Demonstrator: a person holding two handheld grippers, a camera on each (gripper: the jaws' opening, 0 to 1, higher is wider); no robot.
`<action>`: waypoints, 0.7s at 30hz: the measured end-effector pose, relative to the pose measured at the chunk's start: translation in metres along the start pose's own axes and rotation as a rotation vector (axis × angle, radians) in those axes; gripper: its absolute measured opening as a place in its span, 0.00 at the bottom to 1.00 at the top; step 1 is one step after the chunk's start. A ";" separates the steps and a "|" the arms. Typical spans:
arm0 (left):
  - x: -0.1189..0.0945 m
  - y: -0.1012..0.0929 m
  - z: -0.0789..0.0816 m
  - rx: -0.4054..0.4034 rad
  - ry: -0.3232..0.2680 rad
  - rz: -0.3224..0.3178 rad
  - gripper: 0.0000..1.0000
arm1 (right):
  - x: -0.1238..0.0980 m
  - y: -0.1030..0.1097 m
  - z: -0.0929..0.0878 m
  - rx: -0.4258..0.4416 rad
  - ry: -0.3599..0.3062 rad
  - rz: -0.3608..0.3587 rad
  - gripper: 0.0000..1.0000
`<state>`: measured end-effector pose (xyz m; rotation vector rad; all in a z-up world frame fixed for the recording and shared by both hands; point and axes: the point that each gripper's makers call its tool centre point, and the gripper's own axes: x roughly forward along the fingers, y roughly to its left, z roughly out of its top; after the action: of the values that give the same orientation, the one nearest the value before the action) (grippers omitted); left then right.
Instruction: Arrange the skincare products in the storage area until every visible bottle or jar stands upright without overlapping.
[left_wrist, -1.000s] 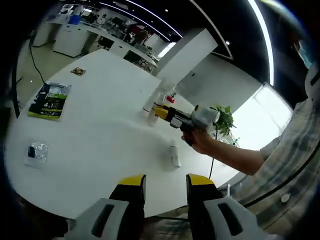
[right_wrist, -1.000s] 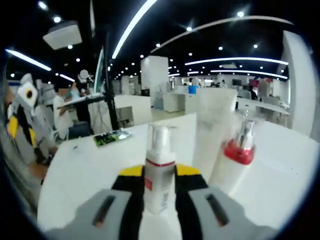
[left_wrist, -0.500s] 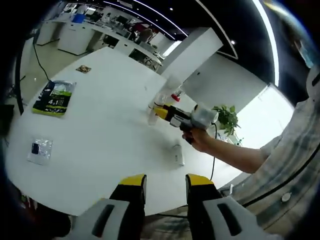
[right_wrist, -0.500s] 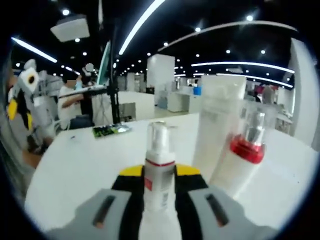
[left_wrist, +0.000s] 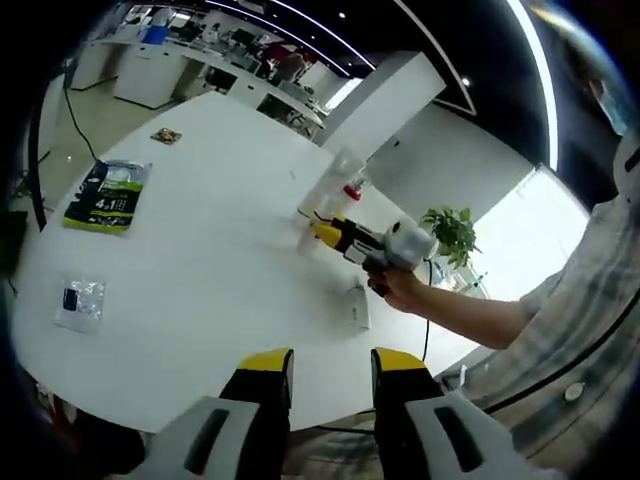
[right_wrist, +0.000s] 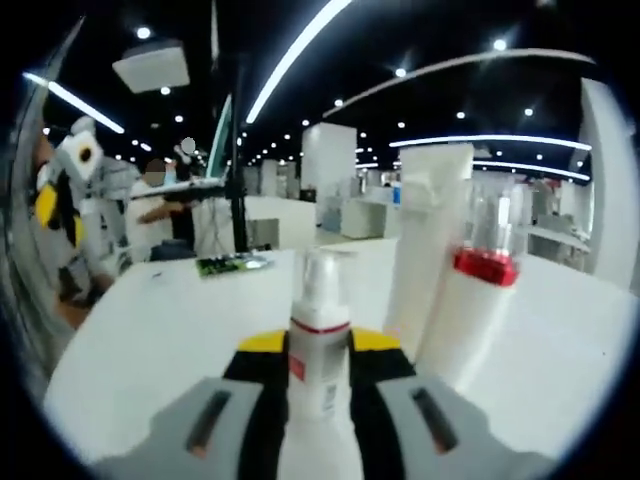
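Right gripper view: right gripper (right_wrist: 318, 352) fingers clamp pump bottle (right_wrist: 319, 345); left gripper (left_wrist: 328, 362) fingers apart

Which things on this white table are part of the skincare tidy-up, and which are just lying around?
Job:
white pump bottle with red band
tall white tube
white bottle with red collar
small white bottle lying down

Lying about:
green and black packet
clear plastic sachet

A green and black packet (left_wrist: 108, 196) is lying flat near one edge of the white tabletop (left_wrist: 200, 300). A small clear pouch (left_wrist: 78, 303) is resting near the adjoining edge. A small dark card (left_wrist: 165, 135) is sitting toward the far edge. A potted plant (left_wrist: 452, 236) is standing beyond the tabletop.
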<state>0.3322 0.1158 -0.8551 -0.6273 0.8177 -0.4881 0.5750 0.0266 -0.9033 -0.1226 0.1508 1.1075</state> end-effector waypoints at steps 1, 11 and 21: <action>0.000 0.001 0.000 0.001 0.001 0.000 0.32 | -0.002 -0.001 -0.001 0.004 -0.003 -0.006 0.19; 0.000 0.001 -0.006 -0.006 0.009 -0.006 0.31 | -0.012 0.005 -0.003 0.010 -0.023 -0.014 0.20; -0.005 0.001 -0.004 0.001 -0.003 -0.004 0.31 | 0.004 -0.009 0.000 -0.019 -0.012 -0.146 0.20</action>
<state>0.3267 0.1181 -0.8550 -0.6285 0.8134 -0.4909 0.5845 0.0260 -0.9041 -0.1412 0.1189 0.9642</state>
